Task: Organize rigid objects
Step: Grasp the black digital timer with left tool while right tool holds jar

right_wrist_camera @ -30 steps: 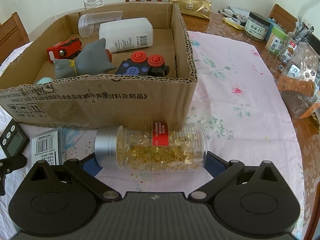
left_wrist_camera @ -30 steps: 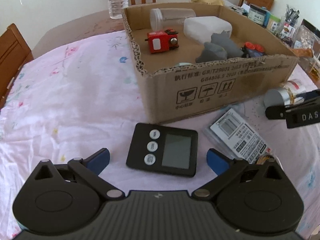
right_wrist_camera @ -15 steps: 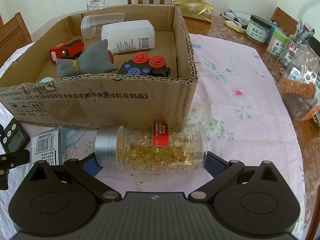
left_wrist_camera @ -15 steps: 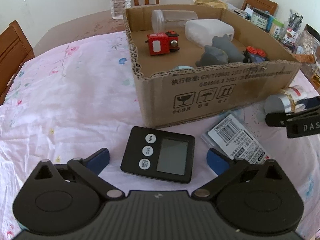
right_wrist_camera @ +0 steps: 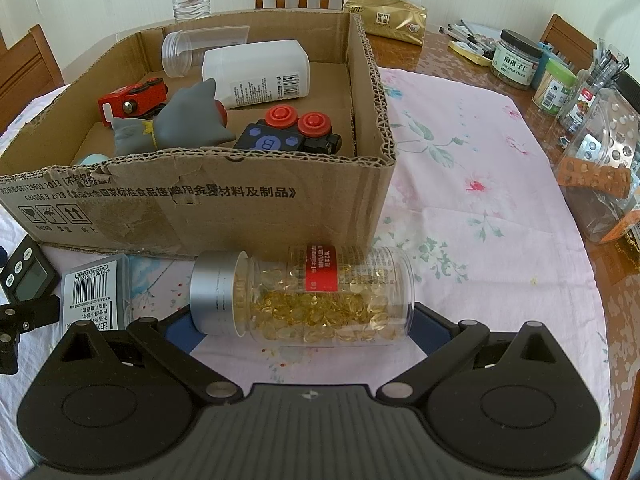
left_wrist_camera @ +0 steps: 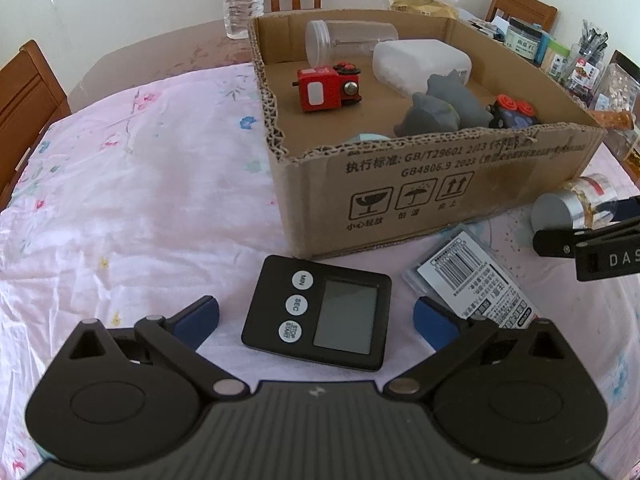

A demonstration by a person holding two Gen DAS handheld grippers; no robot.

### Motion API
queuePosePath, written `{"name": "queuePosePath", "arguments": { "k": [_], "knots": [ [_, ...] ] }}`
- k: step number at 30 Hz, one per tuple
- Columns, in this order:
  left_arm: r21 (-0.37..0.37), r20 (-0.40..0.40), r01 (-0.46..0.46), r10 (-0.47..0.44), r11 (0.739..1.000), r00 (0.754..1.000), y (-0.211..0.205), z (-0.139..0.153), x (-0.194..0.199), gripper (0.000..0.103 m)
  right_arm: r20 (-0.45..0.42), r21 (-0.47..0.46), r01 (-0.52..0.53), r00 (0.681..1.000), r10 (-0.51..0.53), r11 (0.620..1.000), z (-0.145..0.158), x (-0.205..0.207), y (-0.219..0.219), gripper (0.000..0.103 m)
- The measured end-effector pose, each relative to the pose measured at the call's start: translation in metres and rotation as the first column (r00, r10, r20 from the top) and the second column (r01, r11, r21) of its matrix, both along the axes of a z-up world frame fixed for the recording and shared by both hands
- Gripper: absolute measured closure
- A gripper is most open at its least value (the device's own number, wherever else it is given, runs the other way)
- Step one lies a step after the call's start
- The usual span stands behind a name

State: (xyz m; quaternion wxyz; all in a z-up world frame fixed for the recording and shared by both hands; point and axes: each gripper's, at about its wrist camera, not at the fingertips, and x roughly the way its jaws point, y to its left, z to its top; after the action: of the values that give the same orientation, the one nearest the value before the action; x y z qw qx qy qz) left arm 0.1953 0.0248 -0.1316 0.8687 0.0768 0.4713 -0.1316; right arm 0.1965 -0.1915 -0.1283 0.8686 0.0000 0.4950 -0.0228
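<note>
The left gripper's [left_wrist_camera: 316, 312] fingers [left_wrist_camera: 200, 314] are spread wide around the black timer [left_wrist_camera: 318, 312] lying flat on the tabletop [left_wrist_camera: 132, 184]. The right gripper's [right_wrist_camera: 298, 320] fingers flank the capsule bottle [right_wrist_camera: 304, 290], on its side before the cardboard box [right_wrist_camera: 200, 208]; contact is unclear.

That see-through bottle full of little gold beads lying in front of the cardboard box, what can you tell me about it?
The bottle is clear plastic with a silver screw cap and a red label strip. It is about half full of golden, translucent capsules. It lies on its side on the pink flowered tablecloth, cap pointing left, just in front of the cardboard box. The right gripper sits open around it, one blue finger at each end; whether they touch it is unclear.
</note>
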Motion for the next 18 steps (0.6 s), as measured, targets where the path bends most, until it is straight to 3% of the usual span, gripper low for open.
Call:
{"name": "queuePosePath", "arguments": {
  "k": [4, 9, 13, 18],
  "knots": [
    [-0.002, 0.001, 0.004, -0.004, 1.0, 1.0, 0.002, 0.001, -0.003, 0.003, -0.005, 0.001, -0.007, 1.0, 0.007, 1.0, 0.0, 0.001, -0.001, 0.0],
    [-0.006, 0.008, 0.047, -0.047, 0.999, 0.999, 0.003, 0.006, -0.004, 0.019, -0.023, 0.006, -0.03, 0.999, 0.03, 1.0, 0.001, 0.001, -0.003, 0.0],
    [-0.005, 0.007, 0.082, -0.082, 0.997, 0.997, 0.002, 0.008, -0.004, 0.024, -0.004, 0.013, -0.043, 0.999, 0.043, 0.999, 0.005, -0.001, -0.001, 0.0],
    [-0.001, -0.003, 0.097, -0.097, 0.995, 0.995, -0.001, 0.009, -0.001, 0.026, 0.027, 0.011, -0.05, 0.998, 0.05, 0.999, 0.012, -0.001, 0.003, 0.0]
  ]
}}
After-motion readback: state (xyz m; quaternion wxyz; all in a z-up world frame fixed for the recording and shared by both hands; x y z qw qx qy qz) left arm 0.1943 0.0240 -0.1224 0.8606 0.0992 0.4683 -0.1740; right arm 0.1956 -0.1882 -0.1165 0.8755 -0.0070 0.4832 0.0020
